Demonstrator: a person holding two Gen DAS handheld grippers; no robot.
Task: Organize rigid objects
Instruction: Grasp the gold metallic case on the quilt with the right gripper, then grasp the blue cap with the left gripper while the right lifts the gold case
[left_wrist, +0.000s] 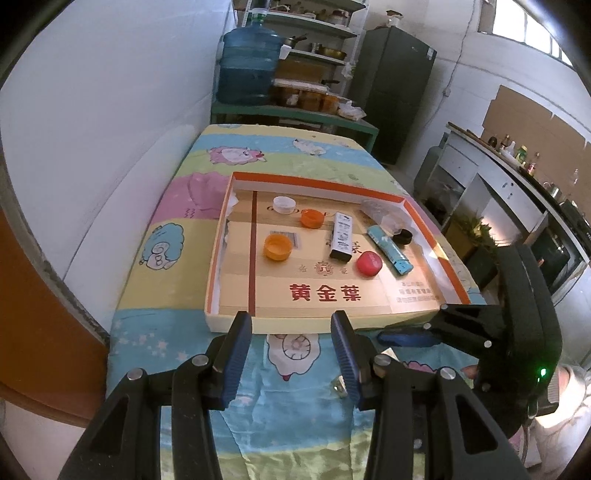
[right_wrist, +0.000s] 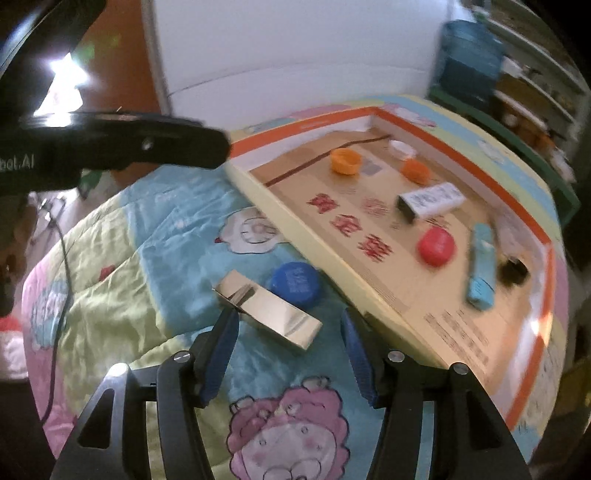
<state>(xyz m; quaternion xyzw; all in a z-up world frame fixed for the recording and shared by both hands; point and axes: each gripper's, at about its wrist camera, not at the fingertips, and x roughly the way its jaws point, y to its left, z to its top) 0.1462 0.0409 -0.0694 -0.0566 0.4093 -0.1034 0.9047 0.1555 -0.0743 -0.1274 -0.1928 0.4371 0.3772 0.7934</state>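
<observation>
- Most of the task looks done: the shallow cardboard tray with orange rim (left_wrist: 424, 206) already holds two orange plastic caps (left_wrist: 277, 247), a white cap (left_wrist: 284, 204), a red cap (left_wrist: 368, 262), a black-and-white box (left_wrist: 342, 236), a light-blue flat bar (left_wrist: 389, 249) and a black cap (left_wrist: 403, 237).
- Left outside: a shiny gold rectangular box (right_wrist: 266, 308) between the right gripper (right_wrist: 290, 345) fingers, and a blue round cap (right_wrist: 295, 284) just beyond them.
- The right jaws are released, touching nothing, I think; the view is blurred.
- The left gripper (left_wrist: 291, 360) is released and empty, before the tray.

Inside the shallow cardboard tray (left_wrist: 236, 325) lie five bottle caps: two orange caps (left_wrist: 277, 248) (left_wrist: 312, 218), one white cap (left_wrist: 284, 204), one red cap (left_wrist: 368, 263) and one black cap (left_wrist: 403, 236). The tray also holds two boxes, one black-and-white box (left_wrist: 341, 236) and one light blue box (left_wrist: 389, 250). On the cartoon-print cloth (right_wrist: 177, 236) near the tray sit one blue cap (right_wrist: 295, 283) and one shiny silver box (right_wrist: 269, 308).
</observation>
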